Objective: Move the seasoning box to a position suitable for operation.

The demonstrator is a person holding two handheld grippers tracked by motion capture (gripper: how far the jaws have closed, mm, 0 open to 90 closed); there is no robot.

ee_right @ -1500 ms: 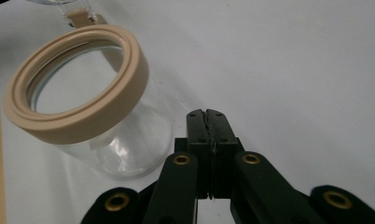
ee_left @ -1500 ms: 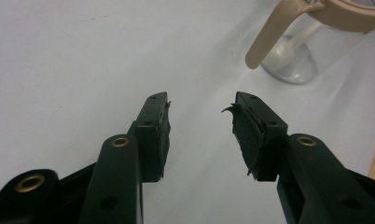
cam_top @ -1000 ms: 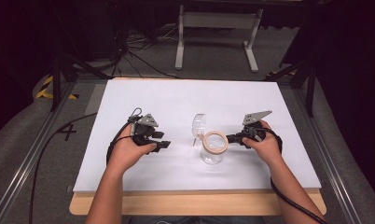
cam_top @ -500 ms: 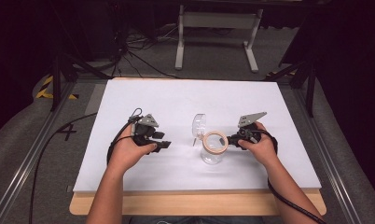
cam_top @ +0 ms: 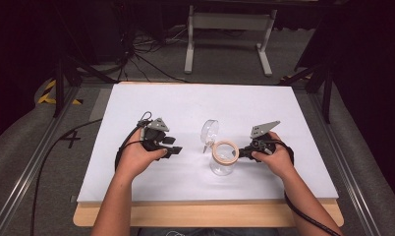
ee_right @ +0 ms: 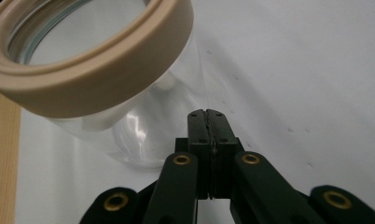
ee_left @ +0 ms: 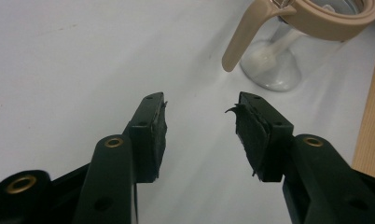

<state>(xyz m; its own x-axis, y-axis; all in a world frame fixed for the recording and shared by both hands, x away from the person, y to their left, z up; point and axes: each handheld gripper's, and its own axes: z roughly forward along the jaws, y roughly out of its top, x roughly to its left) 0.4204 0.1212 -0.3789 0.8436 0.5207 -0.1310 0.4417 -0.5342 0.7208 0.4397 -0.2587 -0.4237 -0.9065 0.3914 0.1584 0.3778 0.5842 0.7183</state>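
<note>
Jar: we see a clear glass jar (cam_top: 223, 160) with a tan rim and open hinged lid (cam_top: 210, 131), mid-counter (cam_top: 136, 187), between both claws.
Left claw (cam_top: 175, 150): jaws apart, empty, left of the jar.
Right claw (cam_top: 240, 153): jaws pressed together, empty, just beside the jar.

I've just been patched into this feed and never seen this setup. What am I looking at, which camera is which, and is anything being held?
No robot here: a person holds a hand-held gripper in each hand over a white table. The high view looks down from above; the other two views ride on the grippers. A clear glass jar with a beige rim and its hinged lid open stands in the middle. The left gripper is open and empty. The right gripper is shut with nothing between its jaws, right beside the jar.
</note>
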